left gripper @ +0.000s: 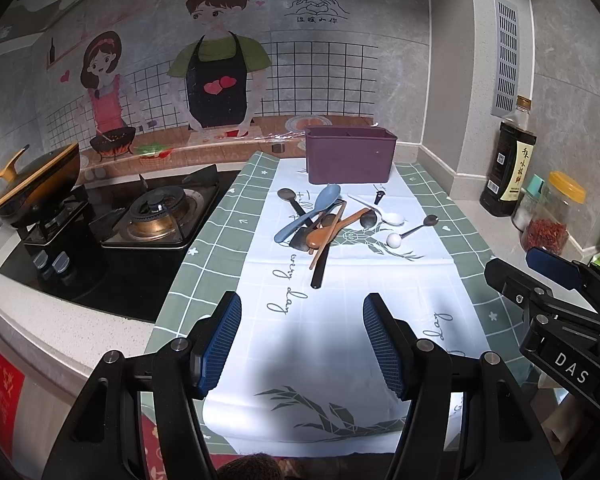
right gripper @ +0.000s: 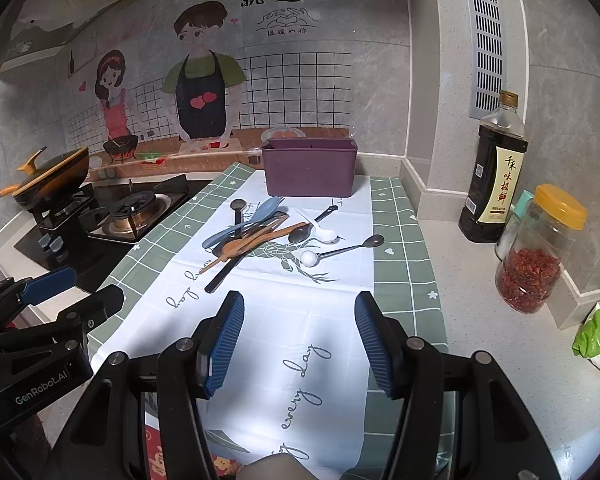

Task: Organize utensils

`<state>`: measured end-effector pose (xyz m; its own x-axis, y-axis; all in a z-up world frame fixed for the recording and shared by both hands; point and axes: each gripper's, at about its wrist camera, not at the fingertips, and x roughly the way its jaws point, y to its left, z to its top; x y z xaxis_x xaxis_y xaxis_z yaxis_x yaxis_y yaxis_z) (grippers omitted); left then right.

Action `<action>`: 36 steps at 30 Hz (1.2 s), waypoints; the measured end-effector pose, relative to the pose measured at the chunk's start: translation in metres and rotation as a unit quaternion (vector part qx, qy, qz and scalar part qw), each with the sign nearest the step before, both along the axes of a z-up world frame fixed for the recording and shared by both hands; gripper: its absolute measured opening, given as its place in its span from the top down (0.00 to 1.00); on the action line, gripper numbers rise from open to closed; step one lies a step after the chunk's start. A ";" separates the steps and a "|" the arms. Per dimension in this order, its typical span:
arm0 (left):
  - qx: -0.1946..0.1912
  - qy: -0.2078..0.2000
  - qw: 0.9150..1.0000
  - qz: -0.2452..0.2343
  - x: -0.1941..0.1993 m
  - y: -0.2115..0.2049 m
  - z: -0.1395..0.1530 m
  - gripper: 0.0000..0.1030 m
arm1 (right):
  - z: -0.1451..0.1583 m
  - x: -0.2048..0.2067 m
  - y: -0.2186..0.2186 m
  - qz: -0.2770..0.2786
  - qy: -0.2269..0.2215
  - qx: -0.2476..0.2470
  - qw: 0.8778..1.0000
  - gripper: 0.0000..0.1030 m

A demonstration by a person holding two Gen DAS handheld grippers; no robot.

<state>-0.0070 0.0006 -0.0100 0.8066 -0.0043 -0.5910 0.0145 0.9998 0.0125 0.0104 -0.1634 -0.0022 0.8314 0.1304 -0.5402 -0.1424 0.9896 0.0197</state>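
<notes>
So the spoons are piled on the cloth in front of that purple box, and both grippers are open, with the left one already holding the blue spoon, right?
Not quite. The left gripper is open but holds nothing; the blue spoon lies in the pile before the purple box, as the left wrist view shows. The right gripper is open too.

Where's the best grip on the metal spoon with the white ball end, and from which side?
Take the metal spoon mid-handle with the right gripper, coming down from above, jaws across the shaft. It lies flat and alone on the cloth, right of the utensil pile, so the handle is clear on both sides. The white ball end is round and would likely slip.
</notes>
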 end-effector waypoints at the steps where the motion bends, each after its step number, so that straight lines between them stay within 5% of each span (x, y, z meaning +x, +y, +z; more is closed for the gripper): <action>1: 0.000 0.000 1.000 0.000 0.000 0.000 0.000 0.38 | 0.000 -0.001 0.000 0.000 -0.001 0.000 1.000 0.46; 36: -0.007 0.025 1.000 0.000 0.020 0.004 -0.008 0.38 | -0.003 0.008 -0.001 -0.004 0.013 0.001 1.000 0.46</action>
<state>0.0128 0.0045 -0.0184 0.7766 -0.0131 -0.6298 0.0146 0.9999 -0.0028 0.0187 -0.1648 -0.0054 0.8178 0.1251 -0.5617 -0.1338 0.9907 0.0259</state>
